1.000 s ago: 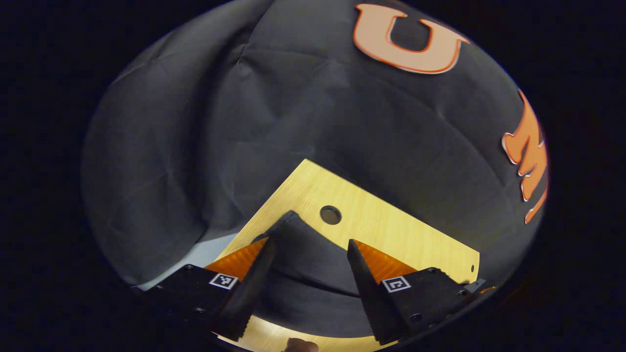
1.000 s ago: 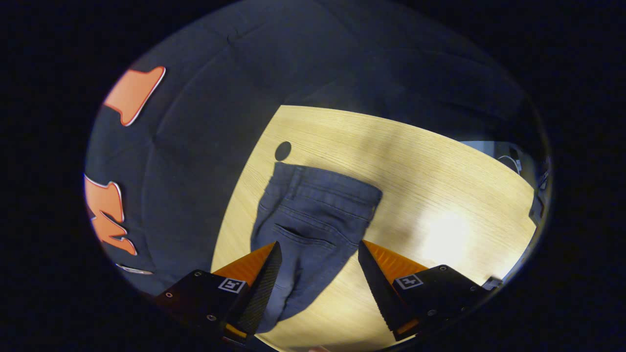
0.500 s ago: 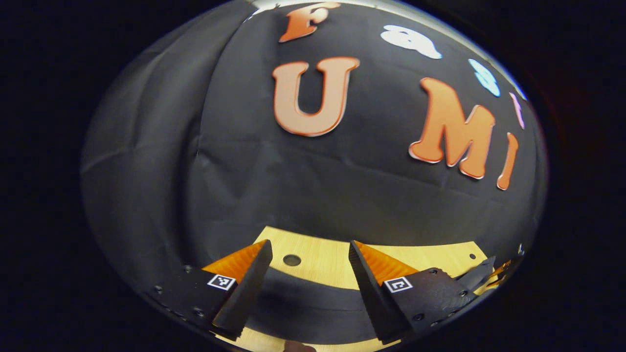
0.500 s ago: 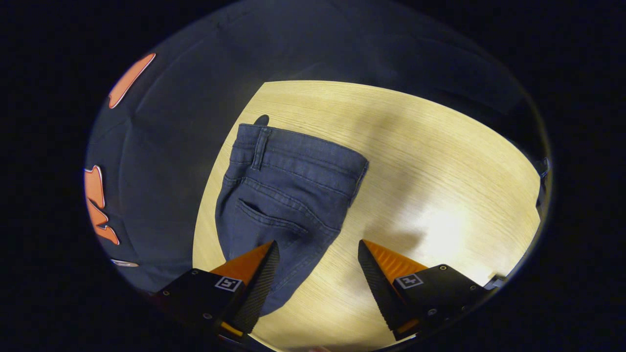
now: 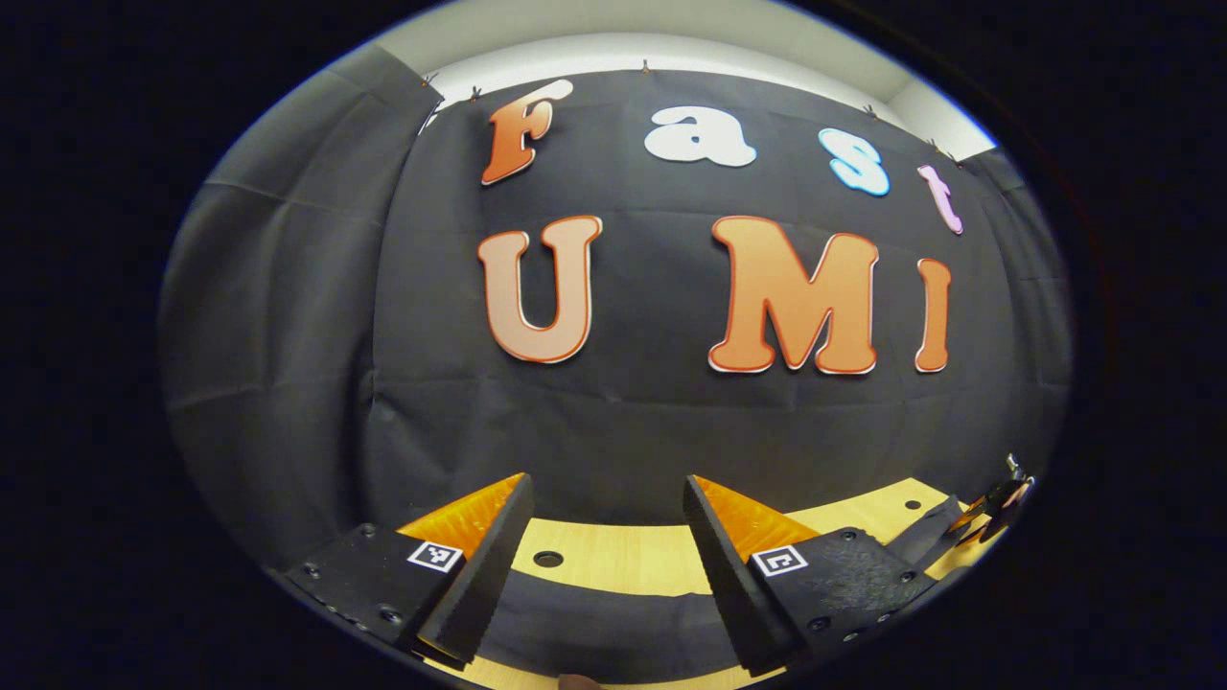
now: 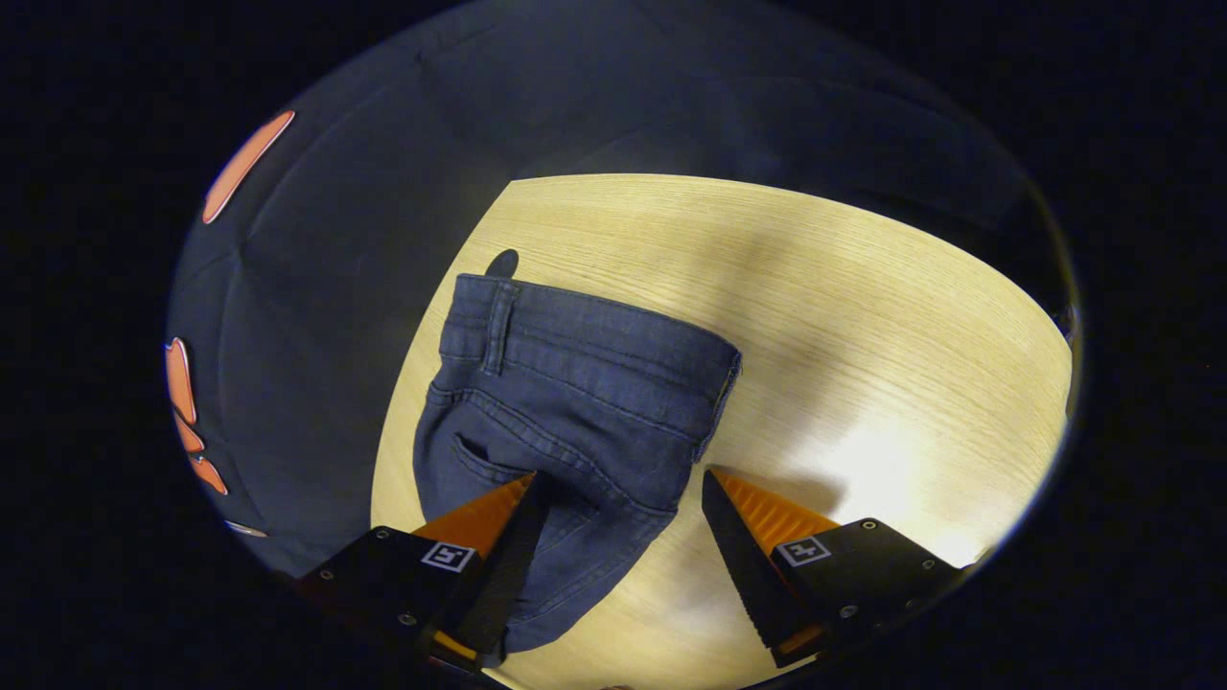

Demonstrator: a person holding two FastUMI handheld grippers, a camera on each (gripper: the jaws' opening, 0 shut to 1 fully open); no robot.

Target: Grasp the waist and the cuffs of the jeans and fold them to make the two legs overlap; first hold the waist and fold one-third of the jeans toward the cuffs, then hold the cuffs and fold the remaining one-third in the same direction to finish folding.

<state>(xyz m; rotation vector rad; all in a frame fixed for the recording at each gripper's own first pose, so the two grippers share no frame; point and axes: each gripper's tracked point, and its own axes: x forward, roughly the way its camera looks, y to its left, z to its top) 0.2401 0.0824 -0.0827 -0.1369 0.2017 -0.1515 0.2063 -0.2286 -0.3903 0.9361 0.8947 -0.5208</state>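
Dark blue jeans lie on the light wooden table, waistband and belt loop at the far end, a back pocket facing up. My right gripper hovers open over the part nearer me; its left finger is above the denim and its right finger above bare wood. In the left gripper view, my left gripper is open and points at the booth wall. A band of dark denim lies low between its fingers, untouched. The cuffs are hidden.
A round hole sits in the table near its back edge, partly covered by the waistband in the right gripper view. The black cloth wall stands close behind the table. A black and orange object pokes in at the far right.
The left gripper has tilted up from the table toward the wall, so the denim sank low in its view. The right gripper shifted slightly, bringing the waist nearer. Both stayed open.
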